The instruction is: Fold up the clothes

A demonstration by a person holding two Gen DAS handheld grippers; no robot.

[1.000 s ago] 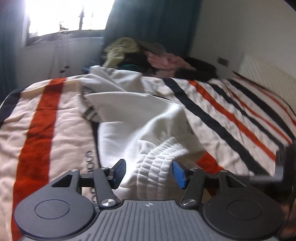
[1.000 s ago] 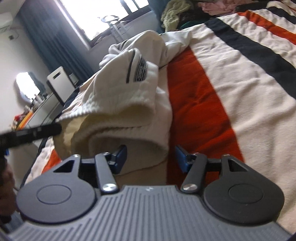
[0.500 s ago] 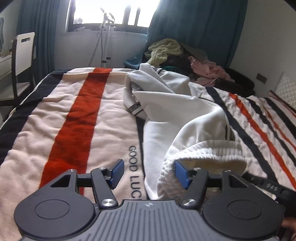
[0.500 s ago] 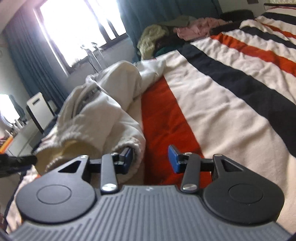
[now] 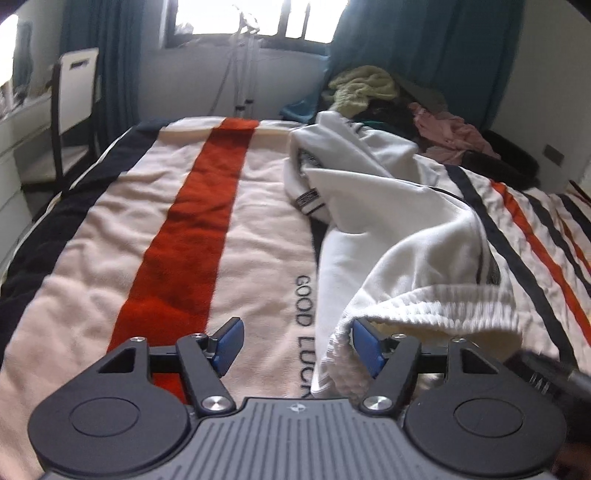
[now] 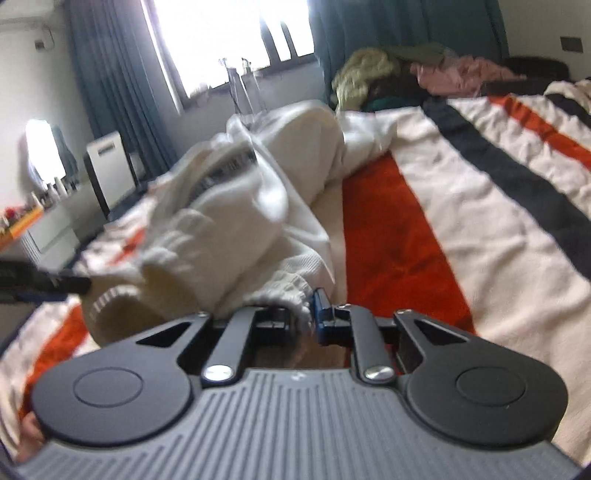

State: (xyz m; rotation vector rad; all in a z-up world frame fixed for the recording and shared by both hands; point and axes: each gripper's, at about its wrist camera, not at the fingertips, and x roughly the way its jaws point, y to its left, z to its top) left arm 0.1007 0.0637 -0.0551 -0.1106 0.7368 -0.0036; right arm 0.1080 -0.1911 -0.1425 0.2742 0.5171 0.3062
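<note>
On the bed, a striped blanket (image 5: 155,236) in cream, red and dark bands carries a white sweatshirt (image 5: 399,236), which lies crumpled along the blanket's middle, running from near both grippers toward the far end. Its ribbed hem (image 5: 436,299) bulges up at the near end, just right of the words "GOOD LUCK" (image 5: 303,332) printed on the blanket.

From the left wrist camera, the left gripper (image 5: 295,341) hangs low over the blanket with its jaws wide apart; the right blue pad touches the edge of the hem, and nothing is pinched between the two.

From the right wrist camera, the right gripper (image 6: 303,317) has its jaws drawn narrow, clamped on a ribbed edge of the sweatshirt (image 6: 258,221) that bunches between the pads. This view is somewhat blurred. The other gripper's dark tip shows at the left edge, near the rolled hem.

Beyond the bed's far corner a pile of clothes (image 5: 406,107) sits, yellow-green, dark and pink, before a teal curtain (image 5: 424,48). A bright window (image 5: 258,18) stands behind, and a white chair (image 5: 74,96) to the left.
</note>
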